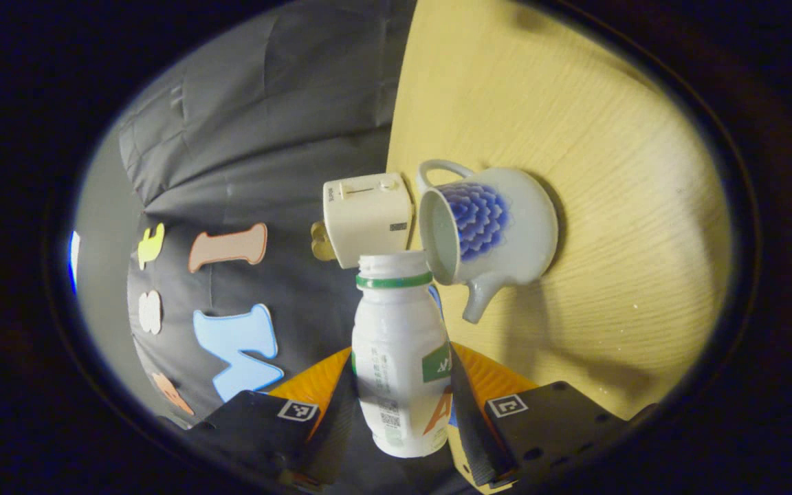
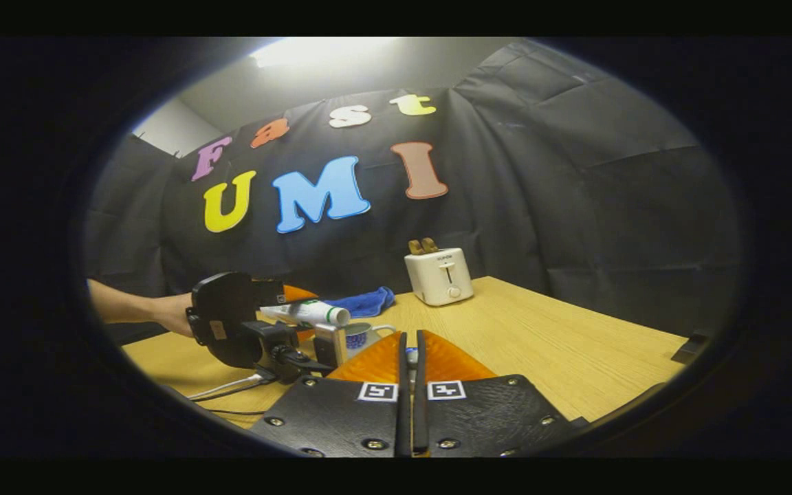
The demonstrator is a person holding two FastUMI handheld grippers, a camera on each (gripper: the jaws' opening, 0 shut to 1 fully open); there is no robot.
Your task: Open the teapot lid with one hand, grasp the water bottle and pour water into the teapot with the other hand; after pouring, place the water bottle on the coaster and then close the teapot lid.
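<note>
My left gripper (image 1: 401, 385) is shut on a white water bottle (image 1: 396, 330) with a green neck ring and no cap. The bottle's open mouth lies right beside the open rim of the grey-and-blue teapot (image 1: 506, 220), which stands lidless on the wooden table (image 1: 609, 137). In the right gripper view the bottle (image 2: 313, 314) lies nearly level in the left gripper (image 2: 279, 313), its mouth over the teapot (image 2: 361, 337). My right gripper (image 2: 410, 344) is held closer, fingers almost together, pinching a small pale piece that looks like the teapot lid (image 2: 410, 355).
A white toaster (image 2: 439, 275) with bread in it stands at the back of the table. A blue cloth (image 2: 368, 300) lies to its left. A person's hand (image 2: 169, 313) holds the left gripper, cables trailing beneath. A small dark object (image 2: 688, 347) sits at the table's right edge.
</note>
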